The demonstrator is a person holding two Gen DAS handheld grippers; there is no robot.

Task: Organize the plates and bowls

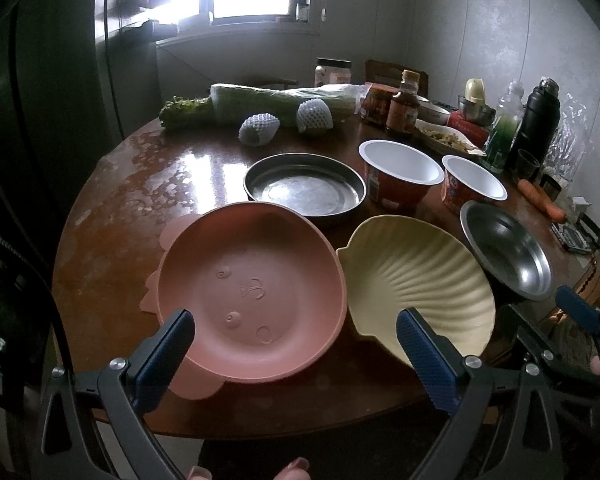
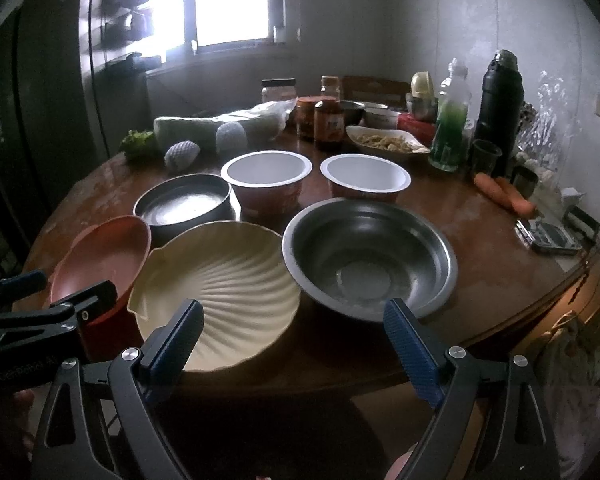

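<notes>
Left wrist view: the left gripper (image 1: 296, 348) stands wide open and empty, its blue-padded fingers (image 1: 168, 350) flanking the near rim of a pink round plastic plate (image 1: 252, 292) on the brown wooden table (image 1: 112, 216). Beside it lies a cream shell-shaped ribbed dish (image 1: 420, 280); behind, a shallow round steel pan (image 1: 304, 188) and 2 red paper cups with white interiors (image 1: 400, 168).

Right wrist view: the right gripper (image 2: 294, 344), jaws wide apart, holds nothing, hovering between the cream shell-shaped ribbed dish (image 2: 220, 288) and a deep round steel bowl (image 2: 370, 256).
</notes>
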